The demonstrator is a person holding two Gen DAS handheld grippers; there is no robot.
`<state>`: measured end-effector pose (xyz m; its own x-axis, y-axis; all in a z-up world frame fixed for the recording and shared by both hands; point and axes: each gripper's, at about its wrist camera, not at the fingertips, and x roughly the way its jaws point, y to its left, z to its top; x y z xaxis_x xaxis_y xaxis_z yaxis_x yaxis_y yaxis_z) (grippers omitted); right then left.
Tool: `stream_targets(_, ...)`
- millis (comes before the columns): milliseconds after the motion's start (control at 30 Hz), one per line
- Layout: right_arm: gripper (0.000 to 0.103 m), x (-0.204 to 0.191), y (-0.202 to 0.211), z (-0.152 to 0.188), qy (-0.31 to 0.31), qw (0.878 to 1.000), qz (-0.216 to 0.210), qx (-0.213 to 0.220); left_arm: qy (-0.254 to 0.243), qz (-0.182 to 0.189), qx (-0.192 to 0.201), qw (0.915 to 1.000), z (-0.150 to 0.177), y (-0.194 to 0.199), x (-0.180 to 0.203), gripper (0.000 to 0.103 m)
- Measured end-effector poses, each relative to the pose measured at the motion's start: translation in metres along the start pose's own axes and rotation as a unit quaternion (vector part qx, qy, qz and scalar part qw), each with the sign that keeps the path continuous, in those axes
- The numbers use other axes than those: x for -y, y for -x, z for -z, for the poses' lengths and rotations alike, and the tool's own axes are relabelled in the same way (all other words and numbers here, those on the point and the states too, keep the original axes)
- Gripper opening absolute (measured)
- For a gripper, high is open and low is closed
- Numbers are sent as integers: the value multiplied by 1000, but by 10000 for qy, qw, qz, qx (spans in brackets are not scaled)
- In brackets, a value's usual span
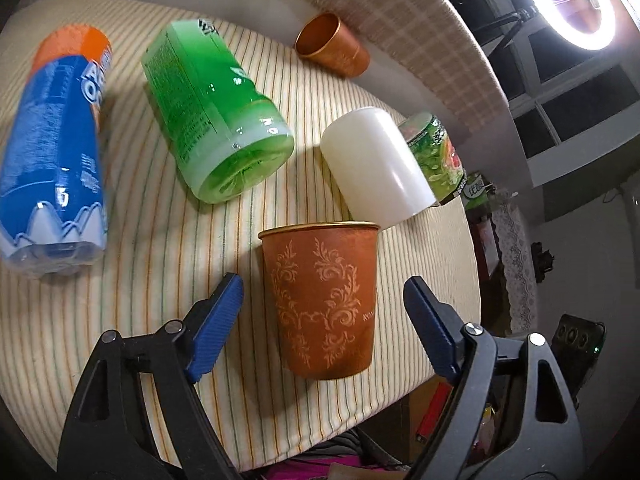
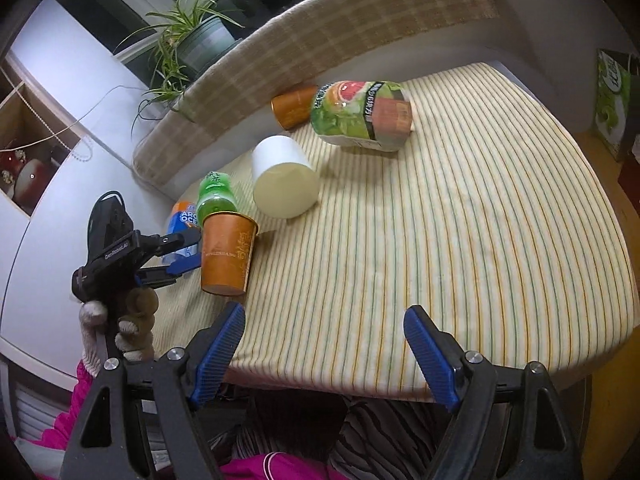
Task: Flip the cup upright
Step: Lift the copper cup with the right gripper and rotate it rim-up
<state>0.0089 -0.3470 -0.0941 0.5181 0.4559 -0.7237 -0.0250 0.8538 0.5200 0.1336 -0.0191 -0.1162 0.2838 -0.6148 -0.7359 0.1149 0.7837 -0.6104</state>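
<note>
A brown patterned cup (image 1: pixel 322 300) stands upright, rim up, on the striped tablecloth (image 1: pixel 160 240) near its front edge. My left gripper (image 1: pixel 324 312) is open, its blue fingers apart on either side of the cup without touching it. In the right wrist view the same cup (image 2: pixel 226 252) stands at the left, with the left gripper (image 2: pixel 188 250) open beside it. My right gripper (image 2: pixel 324 344) is open and empty over the table's front edge. A white cup (image 1: pixel 376 164) lies on its side behind the brown cup. A second brown cup (image 1: pixel 332 46) lies on its side at the back.
A green bottle (image 1: pixel 216 112) and a blue bottle (image 1: pixel 56 152) lie on their sides at the left. A grapefruit-label bottle (image 2: pixel 360 116) lies at the back. A cushioned ledge (image 2: pixel 320 40) borders the table's far side. A ring light (image 1: pixel 572 4) glows at upper right.
</note>
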Motion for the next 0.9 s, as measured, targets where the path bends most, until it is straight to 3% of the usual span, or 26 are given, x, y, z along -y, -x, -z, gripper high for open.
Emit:
stream_targets(433, 84, 2, 2, 3, -22, 10000, -12, -15, 133, 49, -190, 9997, -9, -26, 0, 81)
stream_targets(600, 84, 6, 2, 4, -60, 10000, 18, -31, 167, 55, -233, 9996, -10, -30, 0, 68)
stream_targets(900, 84, 7, 2, 4, -88, 9999, 40, -30, -116, -140, -19, 9998, -5, -24, 9, 68)
